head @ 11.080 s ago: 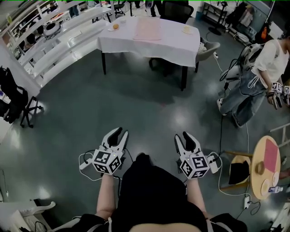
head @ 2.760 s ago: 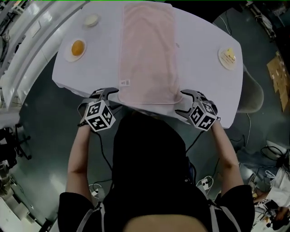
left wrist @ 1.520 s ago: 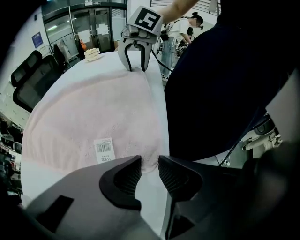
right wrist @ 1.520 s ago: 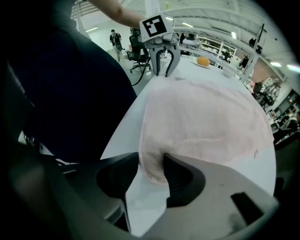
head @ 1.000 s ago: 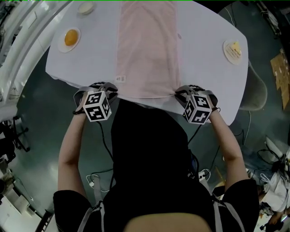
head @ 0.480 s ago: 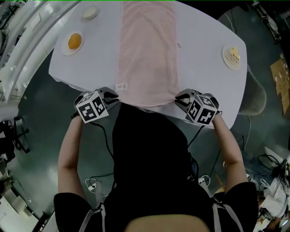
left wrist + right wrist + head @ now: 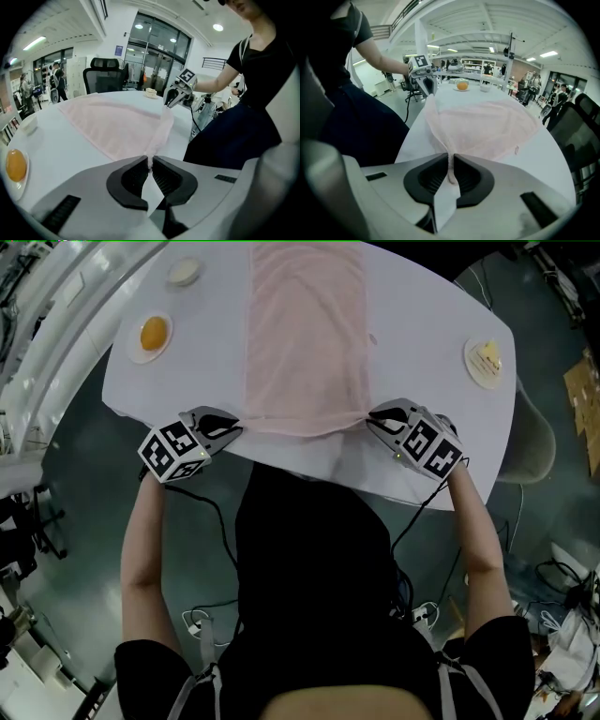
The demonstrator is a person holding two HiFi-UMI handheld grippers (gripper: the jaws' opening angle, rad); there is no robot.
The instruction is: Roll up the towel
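A long pink towel [image 7: 305, 334] lies lengthwise on the white-clothed table [image 7: 422, 399]. My left gripper [image 7: 234, 426] is shut on the towel's near left corner, and the cloth [image 7: 117, 126] runs out from between its pads. My right gripper [image 7: 372, 418] is shut on the near right corner, with pink cloth [image 7: 483, 124] pinched in its jaws. Both near corners are lifted off the table, so the near edge [image 7: 302, 427] hangs taut between the two grippers. In the left gripper view the right gripper [image 7: 172, 97] shows across the towel; in the right gripper view the left gripper [image 7: 425, 83] shows likewise.
A small plate with an orange item [image 7: 153, 335] and a small dish [image 7: 184, 272] sit on the table's left. Another plate with food [image 7: 487, 360] sits at the right. A chair [image 7: 525, 437] stands beside the table's right end. Cables [image 7: 553, 568] trail on the floor.
Both grippers have risen and moved away from me over the table, carrying the towel's near corners up and forward. The near edge now sits further in from the table's edge.
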